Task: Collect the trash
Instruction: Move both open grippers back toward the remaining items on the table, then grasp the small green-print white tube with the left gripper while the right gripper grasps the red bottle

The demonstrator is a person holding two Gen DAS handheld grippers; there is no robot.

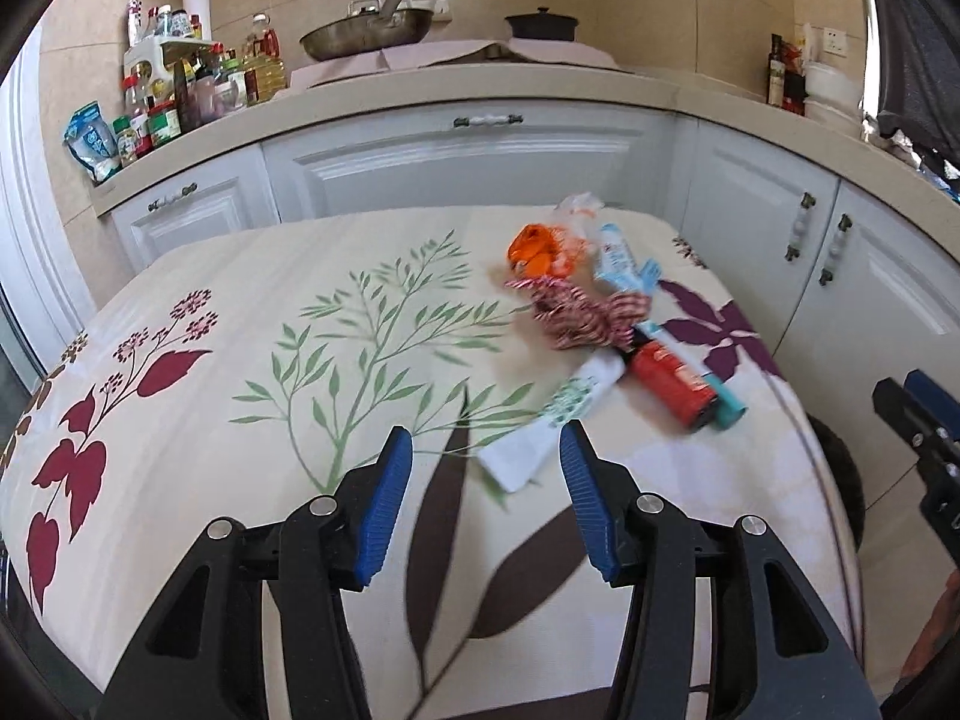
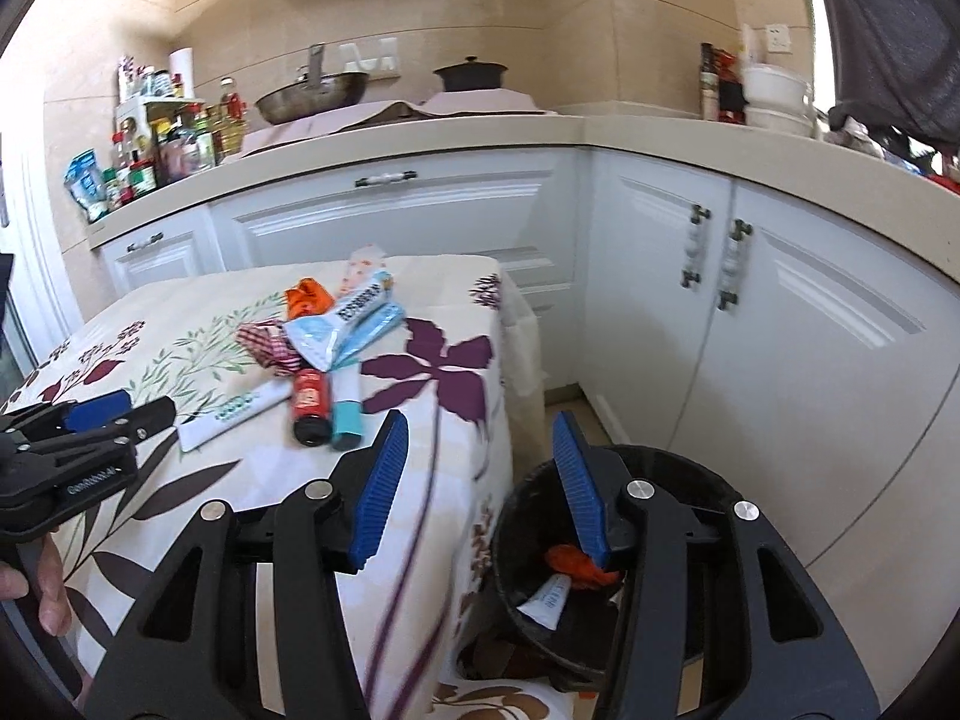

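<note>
hovering over the surface (image 1: 252, 276) with its leaf-printed cloth, left gripper (image 1: 486, 450) with jaws standing partly apart, released, nothing between the blue pads (image 1: 384, 504). pointing toward a white sachet (image 1: 540, 432) lying just beyond the fingertips, not touching it.

lying in a loose pile near the far right corner of the surface: an orange wrapper (image 1: 534, 249), a red-and-white checked wrapper (image 1: 576, 312), a pale blue packet (image 1: 624, 264), a small red bottle (image 1: 672, 378) on its side, and a teal tube (image 1: 729, 405) touching the bottle. overlapping one another, the sachet poking out nearest the left gripper.

hanging past the surface's edge, right gripper (image 2: 480, 468) with jaws likewise partly apart and gripping nothing; the left pad over the cloth's hem, the right pad over a black bin (image 2: 690, 468) standing on the floor beside the surface. showing inside the bin: an orange scrap (image 2: 570, 564) and a white tube (image 2: 546, 594).

appearing at the left edge of the right wrist view, the left gripper again, low over the cloth near the sachet, with fingers (image 2: 51, 594) of a person's hand beneath it. standing behind, white cabinets (image 2: 780, 312) under a kitchen counter crowded with bottles, a pan and a dark pot.
</note>
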